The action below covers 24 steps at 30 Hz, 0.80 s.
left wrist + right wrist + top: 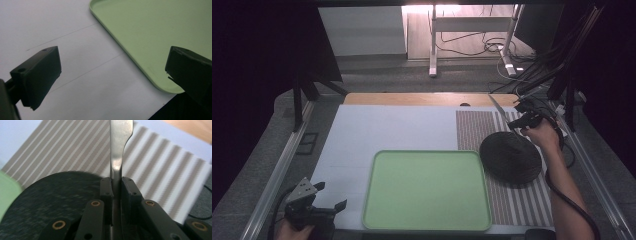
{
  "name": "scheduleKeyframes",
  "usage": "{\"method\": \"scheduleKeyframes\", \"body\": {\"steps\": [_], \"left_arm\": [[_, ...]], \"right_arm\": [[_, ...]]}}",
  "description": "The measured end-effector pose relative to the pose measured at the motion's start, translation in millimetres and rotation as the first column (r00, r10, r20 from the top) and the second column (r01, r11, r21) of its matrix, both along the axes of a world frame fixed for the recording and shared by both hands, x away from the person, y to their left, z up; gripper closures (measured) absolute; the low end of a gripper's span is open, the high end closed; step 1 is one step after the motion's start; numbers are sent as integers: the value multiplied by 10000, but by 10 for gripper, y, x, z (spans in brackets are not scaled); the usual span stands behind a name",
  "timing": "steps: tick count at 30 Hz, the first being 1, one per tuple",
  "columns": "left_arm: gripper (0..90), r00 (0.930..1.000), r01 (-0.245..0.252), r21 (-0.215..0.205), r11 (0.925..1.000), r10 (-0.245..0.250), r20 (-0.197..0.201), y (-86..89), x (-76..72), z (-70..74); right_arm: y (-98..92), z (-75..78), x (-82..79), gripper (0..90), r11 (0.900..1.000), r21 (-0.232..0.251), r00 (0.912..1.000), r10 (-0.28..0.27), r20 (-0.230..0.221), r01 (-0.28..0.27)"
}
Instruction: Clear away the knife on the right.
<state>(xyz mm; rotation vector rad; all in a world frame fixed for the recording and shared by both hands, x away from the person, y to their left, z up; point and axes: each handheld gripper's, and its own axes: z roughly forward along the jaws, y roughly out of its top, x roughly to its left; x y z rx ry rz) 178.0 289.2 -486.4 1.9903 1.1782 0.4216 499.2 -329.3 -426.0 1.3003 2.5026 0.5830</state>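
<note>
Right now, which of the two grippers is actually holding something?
The right gripper, up by the striped mat, is clamped on a metal utensil handle. The left gripper near the green tray is open and holds nothing.

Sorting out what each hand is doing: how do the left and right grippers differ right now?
The left gripper has its jaws wide apart with nothing between them; the right gripper is shut on a metal utensil. The left sits by the green tray; the right is above the dark round mat. Both have black jaws.

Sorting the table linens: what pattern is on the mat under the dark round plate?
Brown and white stripes on the mat, clearest in the right gripper view.
</note>
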Motion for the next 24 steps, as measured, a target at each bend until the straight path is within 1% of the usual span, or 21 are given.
{"method": "scheduleKeyframes", "body": {"steps": [3,4,6,8,9,10,12,15,18,24], "left_arm": [[12,10000,0,-4,10000,0,5,1,-1,0],[12,10000,3,-5,10000,-3,5,2,0,0],[12,10000,-1,-12,10000,1,-8,3,1,-1],[12,10000,1,0,10000,-1,-6,1,1,0],[12,10000,4,17,10000,-4,-1,-1,0,0],[12,10000,3,44,10000,-3,5,-4,-1,0],[12,10000,14,69,10000,-14,6,-9,0,1],[12,10000,14,70,10000,-14,-1,-10,1,0],[12,10000,3,60,10000,-3,-8,-7,2,0],[12,10000,8,33,10000,-7,-18,-4,6,1]], "right_arm": [[113,-18,-96,801,9996,0,9996,270,-19,-270],[153,-16,-138,801,9994,-1,9994,339,39,-339],[203,-7,-198,802,9987,62,9987,498,100,-498],[264,12,-270,801,9981,80,9982,604,45,-604],[304,22,-319,802,9976,43,9975,691,134,-692],[326,28,-347,802,9972,70,9972,738,129,-739],[383,36,-417,802,9964,123,9965,835,61,-836],[484,29,-535,801,9943,47,9943,1067,-74,-1066],[566,2,-630,802,9924,-27,9922,1228,-199,-1229],[771,-74,-880,801,9863,-169,9854,1631,-480,-1641]]}}
